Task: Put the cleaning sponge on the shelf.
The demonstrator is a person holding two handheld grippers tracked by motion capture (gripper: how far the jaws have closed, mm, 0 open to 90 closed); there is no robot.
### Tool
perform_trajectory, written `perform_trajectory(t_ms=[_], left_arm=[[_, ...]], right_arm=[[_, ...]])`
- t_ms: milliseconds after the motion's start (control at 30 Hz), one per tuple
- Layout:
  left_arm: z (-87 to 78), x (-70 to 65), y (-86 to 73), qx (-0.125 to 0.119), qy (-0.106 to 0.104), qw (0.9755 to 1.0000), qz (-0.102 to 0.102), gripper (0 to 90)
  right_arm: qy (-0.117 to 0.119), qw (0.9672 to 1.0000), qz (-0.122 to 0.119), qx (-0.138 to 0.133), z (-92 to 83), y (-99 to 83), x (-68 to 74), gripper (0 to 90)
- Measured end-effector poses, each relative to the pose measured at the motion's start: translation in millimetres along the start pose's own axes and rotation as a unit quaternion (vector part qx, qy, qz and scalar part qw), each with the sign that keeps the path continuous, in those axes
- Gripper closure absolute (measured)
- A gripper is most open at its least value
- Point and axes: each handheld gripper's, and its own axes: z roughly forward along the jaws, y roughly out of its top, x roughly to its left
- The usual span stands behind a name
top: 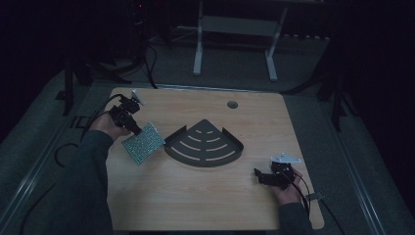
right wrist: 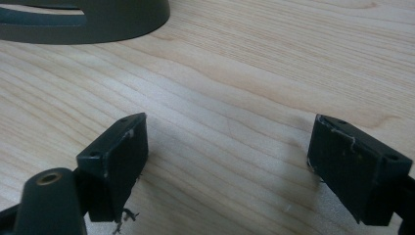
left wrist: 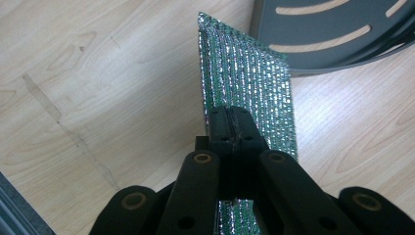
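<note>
A green glittery scouring pad [top: 142, 142] lies left of a dark grey fan-shaped corner shelf [top: 204, 145] in the middle of the table. My left gripper [top: 138, 130] is shut on the pad's near edge; in the left gripper view the jaws pinch the sparkling pad [left wrist: 249, 93], which stands up from the wood toward the shelf [left wrist: 333, 34]. My right gripper [top: 261, 176] rests low on the table at the front right, open, with bare wood between its pads [right wrist: 122, 156]. The shelf's rim [right wrist: 98, 24] shows beyond it.
The wooden table [top: 195, 196] has a round cable hole [top: 232, 104] at the back. A white desk frame [top: 235, 29] stands on the dark floor behind. Cables trail from the left gripper off the table's left edge.
</note>
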Motion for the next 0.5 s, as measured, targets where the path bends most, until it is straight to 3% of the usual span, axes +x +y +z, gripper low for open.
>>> perform_trajectory(t_ms=[500], left_arm=[[-3.0,-11.9,22.2,-0.006,0.0,0.9998,0.018,90.0]], right_arm=[[0.0,1.0,0.0,0.0,0.1,0.0,-0.1,14.7]])
